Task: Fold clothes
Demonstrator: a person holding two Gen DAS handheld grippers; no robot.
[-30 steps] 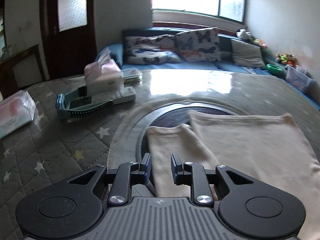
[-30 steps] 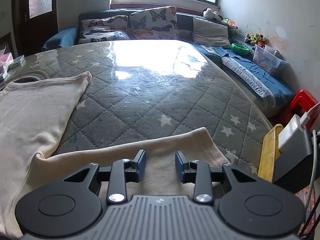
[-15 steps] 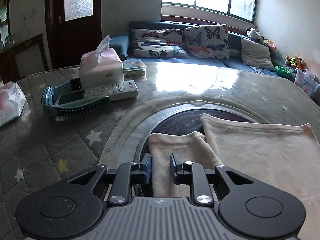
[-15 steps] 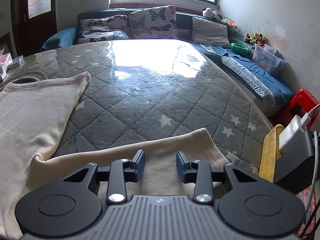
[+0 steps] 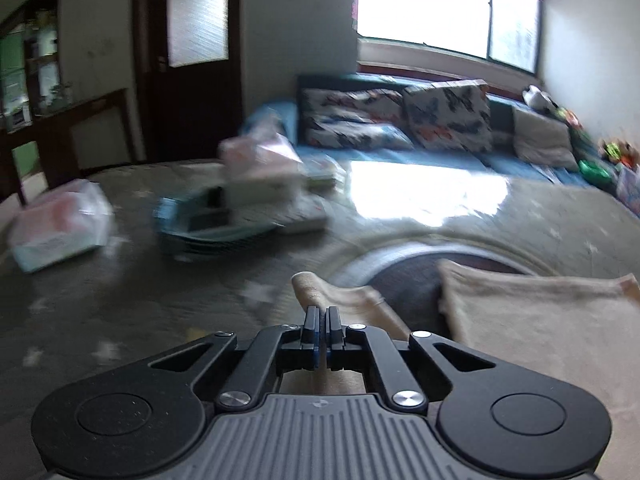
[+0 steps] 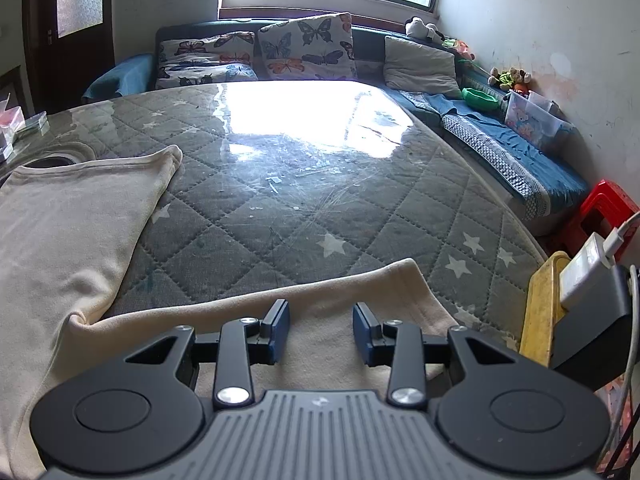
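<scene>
One cream-coloured cotton garment (image 6: 60, 240) is lying spread on the round table covered with a grey quilted star-print cloth under a clear sheet (image 6: 320, 208). Two sleeves are showing, one per view: the left sleeve (image 5: 344, 300) is rising from the table toward the left tongs (image 5: 322, 316), and the right sleeve (image 6: 340, 300) is lying flat along the near edge under the right tongs (image 6: 321, 320).

The left tongs are pressed nearly together, clamping a fold of the left sleeve, whose cuff end is sticking up just beyond the tips. The left view is blurring heavily, so finer detail of the grip cannot be told. The body of the garment is lying to the right of that sleeve, near the dark round centre of the table (image 5: 420, 280).

The right tongs are standing wide apart, holding nothing, with both blue-padded fingers (image 6: 280, 328) hovering over or resting on the right sleeve; contact cannot be told.

On the far left of the table, one white tissue box (image 5: 260, 168) is sitting behind one teal-edged device (image 5: 200, 220), and one plastic-wrapped tissue pack (image 5: 60, 228) is lying further left. Two butterfly-print cushions (image 6: 308, 48) and one plain grey cushion (image 6: 420, 64) are leaning on the blue sofa (image 6: 520, 160) beyond.
</scene>
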